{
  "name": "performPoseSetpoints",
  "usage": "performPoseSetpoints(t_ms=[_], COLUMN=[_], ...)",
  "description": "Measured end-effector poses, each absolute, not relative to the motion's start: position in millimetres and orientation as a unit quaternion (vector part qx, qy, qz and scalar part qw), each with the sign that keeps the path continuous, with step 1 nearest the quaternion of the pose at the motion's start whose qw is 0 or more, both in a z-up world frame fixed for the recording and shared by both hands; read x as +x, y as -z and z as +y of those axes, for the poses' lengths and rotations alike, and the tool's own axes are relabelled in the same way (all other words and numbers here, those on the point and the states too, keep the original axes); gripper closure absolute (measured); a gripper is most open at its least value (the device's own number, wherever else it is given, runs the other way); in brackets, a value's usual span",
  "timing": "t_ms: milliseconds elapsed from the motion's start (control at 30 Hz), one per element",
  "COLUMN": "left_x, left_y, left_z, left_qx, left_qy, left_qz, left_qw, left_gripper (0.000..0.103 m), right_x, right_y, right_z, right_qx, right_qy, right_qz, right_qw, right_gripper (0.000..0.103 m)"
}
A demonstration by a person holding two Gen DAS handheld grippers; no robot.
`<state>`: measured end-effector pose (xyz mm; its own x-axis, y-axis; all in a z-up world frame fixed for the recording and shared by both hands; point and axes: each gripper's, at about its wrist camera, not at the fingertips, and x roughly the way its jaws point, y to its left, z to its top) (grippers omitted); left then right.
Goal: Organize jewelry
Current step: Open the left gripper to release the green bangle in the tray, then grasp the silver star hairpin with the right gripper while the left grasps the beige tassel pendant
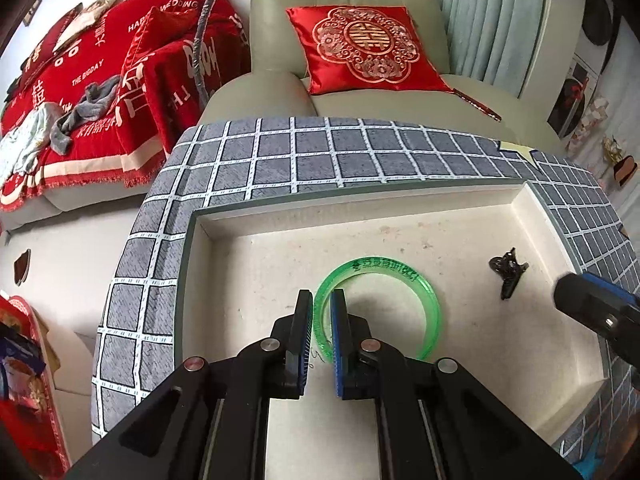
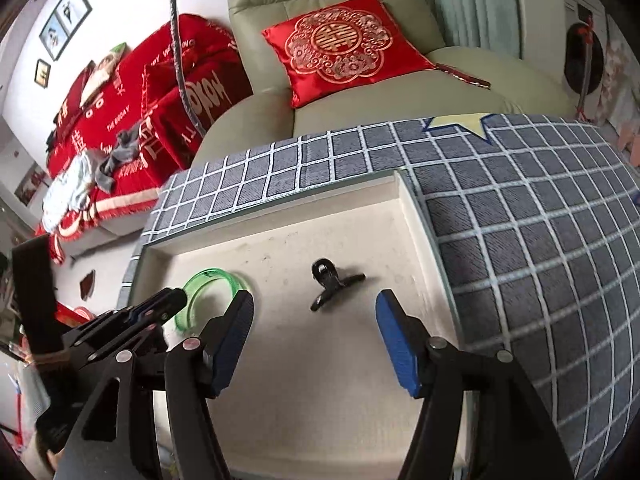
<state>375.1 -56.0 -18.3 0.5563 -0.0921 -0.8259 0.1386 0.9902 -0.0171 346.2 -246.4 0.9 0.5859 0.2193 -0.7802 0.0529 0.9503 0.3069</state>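
A clear green bangle (image 1: 424, 300) lies in a shallow white tray (image 1: 360, 216) on a grey checked cloth. My left gripper (image 1: 321, 296) has its two fingers closed around the bangle's near-left rim, one finger outside and one inside the ring. A small black hair clip (image 1: 507, 272) lies in the tray to the right of the bangle. In the right wrist view the clip (image 2: 332, 280) lies just ahead of my right gripper (image 2: 316, 300), which is open and empty above the tray (image 2: 404, 200). The bangle (image 2: 208, 278) and the left gripper (image 2: 160, 304) show at the left.
The tray sits on a table covered with the grey checked cloth (image 1: 280, 152). Behind it stands a pale green armchair (image 1: 280, 32) with a red cushion (image 1: 368, 48). A sofa with red blankets (image 1: 80, 92) is at the far left.
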Motion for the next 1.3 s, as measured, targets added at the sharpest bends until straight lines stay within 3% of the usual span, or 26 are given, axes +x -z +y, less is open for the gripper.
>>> performPoseSetpoints(t_ms=[133,233,300,333,367,400,467,833,867,1000,1300], left_x=[366.2,350.7,340.1,333.5,327.4,321.8,304.3,229.5,223.0,192.7,148.5], left_y=[7.3,-6.9,-14.8,-19.4,-23.4,-27.1,-37.4,-45.4,-43.7,-34.9,-4.9], left_z=[-53.4,-52.7,-52.3,-51.2,-49.4,-46.2,-38.9,-9.2,-6.8,-1.5,-4.2], left_qx=[0.011,0.007,0.012,0.011,0.008,0.002,-0.009,-0.023,-0.024,-0.018,0.019], left_qy=[0.068,0.075,0.078,0.080,0.081,0.076,0.076,0.106,0.114,0.106,0.094], left_qz=[0.456,0.434,0.421,0.415,0.412,0.407,0.379,0.383,0.388,0.388,0.407], left_qw=[0.888,0.898,0.904,0.906,0.908,0.910,0.922,0.917,0.914,0.915,0.909], left_gripper=[0.080,0.079,0.078,0.067,0.013,0.000,0.000,0.000,0.000,0.000,0.000], right_x=[325.4,309.7,298.4,293.0,285.7,281.2,269.7,197.7,188.7,158.7,114.7], right_y=[-11.3,-18.2,-21.9,-23.9,-26.1,-27.4,-31.0,-51.2,-52.8,-54.3,-27.9], right_z=[-251.4,-254.4,-254.8,-254.4,-253.9,-254.0,-254.1,-253.0,-253.3,-254.5,-257.2], right_qx=[0.157,0.158,0.161,0.161,0.163,0.163,0.163,0.158,0.161,0.174,0.155], right_qy=[-0.046,-0.034,-0.033,-0.033,-0.032,-0.032,-0.026,-0.022,-0.022,-0.022,-0.007], right_qz=[0.444,0.435,0.430,0.429,0.427,0.425,0.421,0.393,0.385,0.365,0.428], right_qw=[0.881,0.886,0.888,0.888,0.889,0.890,0.892,0.906,0.908,0.914,0.890], right_gripper=[0.035,0.028,0.028,0.028,0.027,0.027,0.027,0.013,0.000,0.000,0.000])
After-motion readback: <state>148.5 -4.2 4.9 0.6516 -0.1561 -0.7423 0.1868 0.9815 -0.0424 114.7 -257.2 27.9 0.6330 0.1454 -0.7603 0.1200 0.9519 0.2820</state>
